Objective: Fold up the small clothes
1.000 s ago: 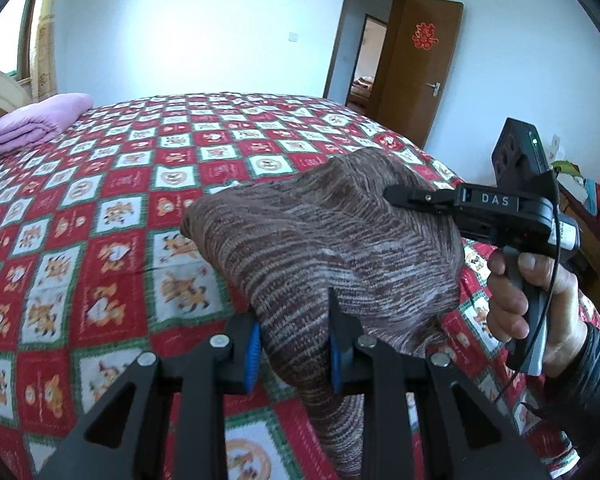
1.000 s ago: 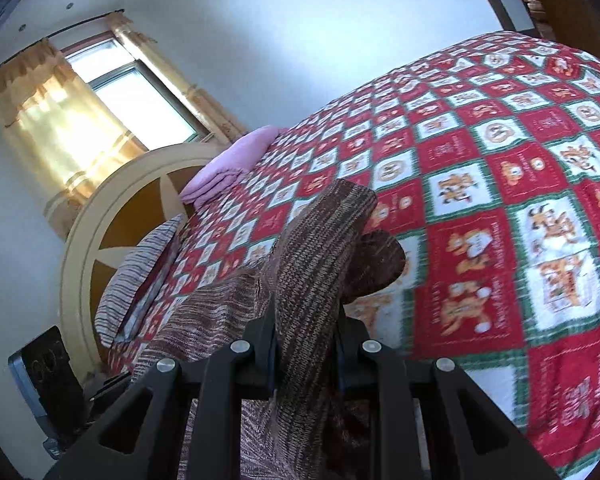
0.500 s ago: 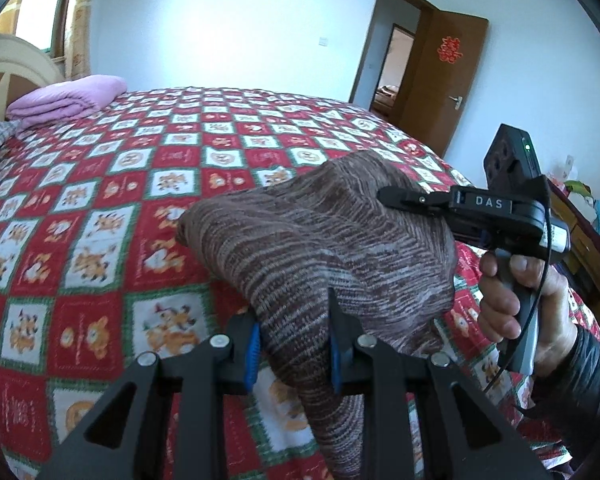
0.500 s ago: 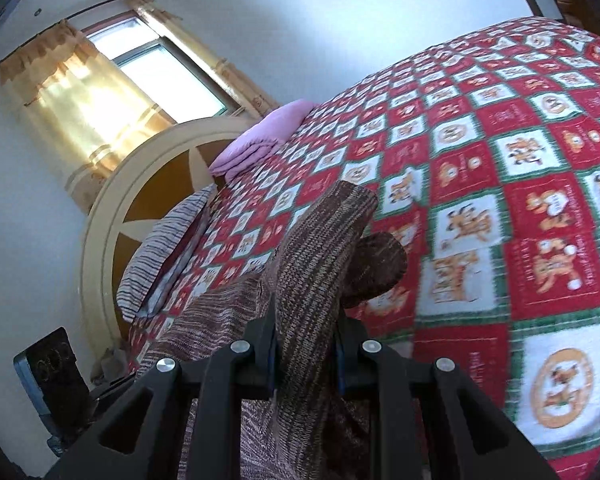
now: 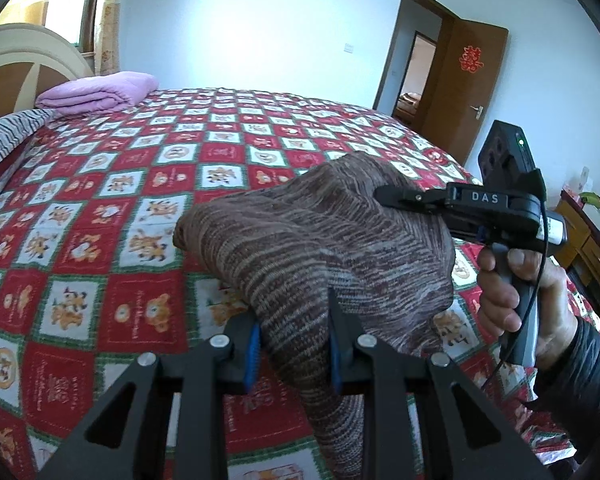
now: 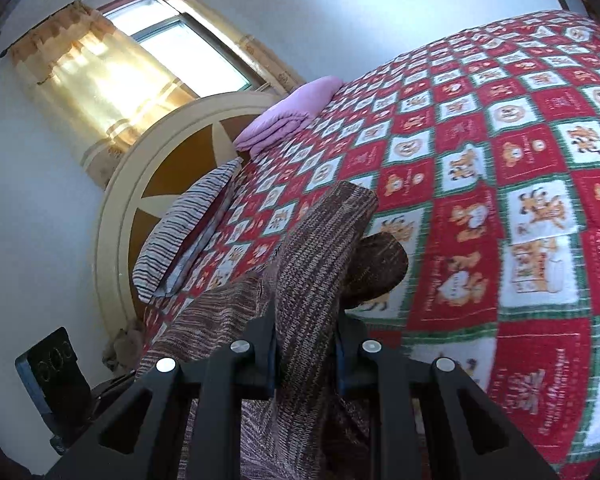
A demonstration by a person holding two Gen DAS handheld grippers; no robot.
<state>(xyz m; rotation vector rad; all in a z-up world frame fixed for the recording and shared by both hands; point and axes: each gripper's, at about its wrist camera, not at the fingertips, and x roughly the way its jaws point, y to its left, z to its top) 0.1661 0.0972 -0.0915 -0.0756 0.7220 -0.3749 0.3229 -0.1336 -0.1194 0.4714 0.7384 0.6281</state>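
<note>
Carry/lay-out step, I'd say: left gripper (image 5: 294, 354) and right gripper (image 6: 306, 350) each clamp a bunched edge of the brown knit garment (image 5: 320, 240), held above the bed (image 5: 140, 208). Next: lower it flat, spread, then release before folding.

Bed with a loud cartoon quilt, mostly bare on top

The bed (image 5: 148, 208) is covered edge to edge by a red, white and green checkered quilt (image 6: 500, 184) with little cartoon squares. Up by the round cream-and-brown headboard (image 6: 148, 184), a folded lilac blanket (image 5: 96, 92) sits on the quilt, and just beside that blanket, closer to the headboard, lies a black-and-white striped pillow (image 6: 184, 232). Rest of the quilt away from the headboard looks flat and smooth.
</note>
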